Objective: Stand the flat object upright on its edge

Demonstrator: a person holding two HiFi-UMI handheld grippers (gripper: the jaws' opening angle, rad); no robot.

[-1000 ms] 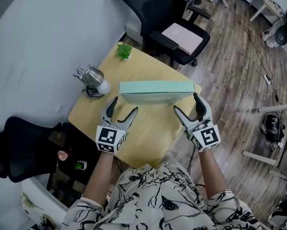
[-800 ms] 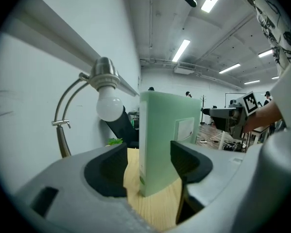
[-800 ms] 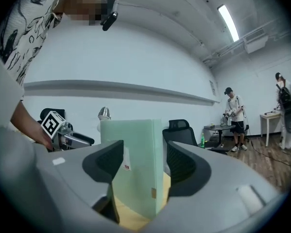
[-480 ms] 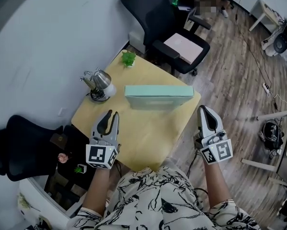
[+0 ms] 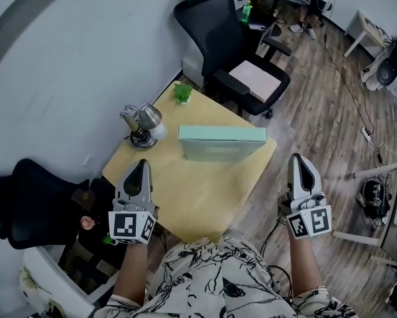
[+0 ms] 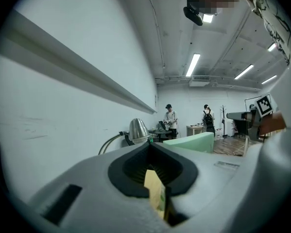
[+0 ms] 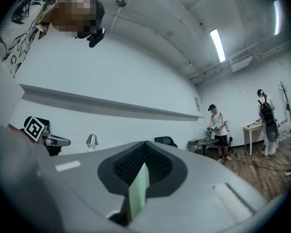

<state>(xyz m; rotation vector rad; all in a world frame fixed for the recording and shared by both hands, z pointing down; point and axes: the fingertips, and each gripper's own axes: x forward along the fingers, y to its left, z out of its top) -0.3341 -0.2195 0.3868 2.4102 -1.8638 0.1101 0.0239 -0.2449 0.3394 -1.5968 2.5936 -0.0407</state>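
While both claws hang clear of the work, a mint-green flat object [image 5: 221, 142] stands upright on its long edge at the middle of the head view, on a pale yellow table [image 5: 205, 197]. Its narrow top edge faces up and its broad face looks toward the person. The left claw [image 5: 141, 164], at lower left, hovers over the table's near corner. The right claw [image 5: 298, 159], at lower right, is past the table's edge and over the wood floor. Each claw's jaws have just been closing and now meet, with nothing between them, and neither touches the object. A metal desk lamp [image 5: 145, 119] and a small green plant [image 5: 182, 93] sit near the table's upper left edge, apart from the object. Judging by this, the task looks finished: the object balances unaided, and nothing seems left but for it to stay up.
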